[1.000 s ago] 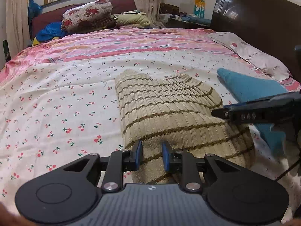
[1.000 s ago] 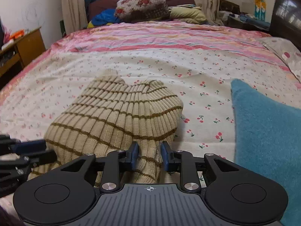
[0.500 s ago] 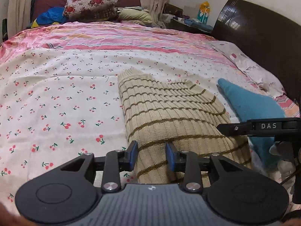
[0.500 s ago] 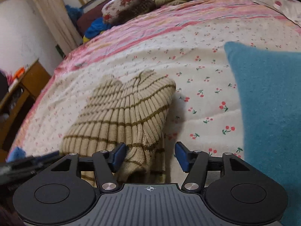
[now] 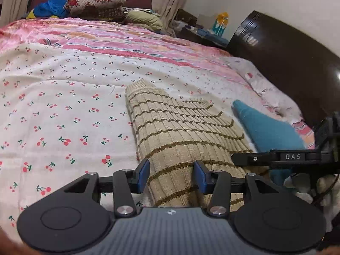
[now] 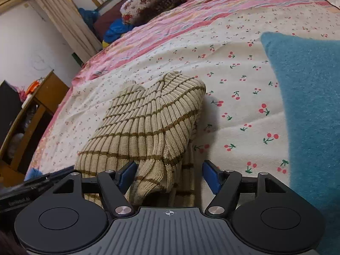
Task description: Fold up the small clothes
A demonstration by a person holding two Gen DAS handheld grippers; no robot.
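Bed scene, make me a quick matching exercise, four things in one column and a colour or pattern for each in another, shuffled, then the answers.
Things:
1. sweater
2. sheet
3. cloth
4. headboard

Looks:
A. plain teal
B. dark brown, glossy
C. beige with brown stripes
D. white with red cherries

Pairs: 1-C, 2-D, 3-A, 4-B
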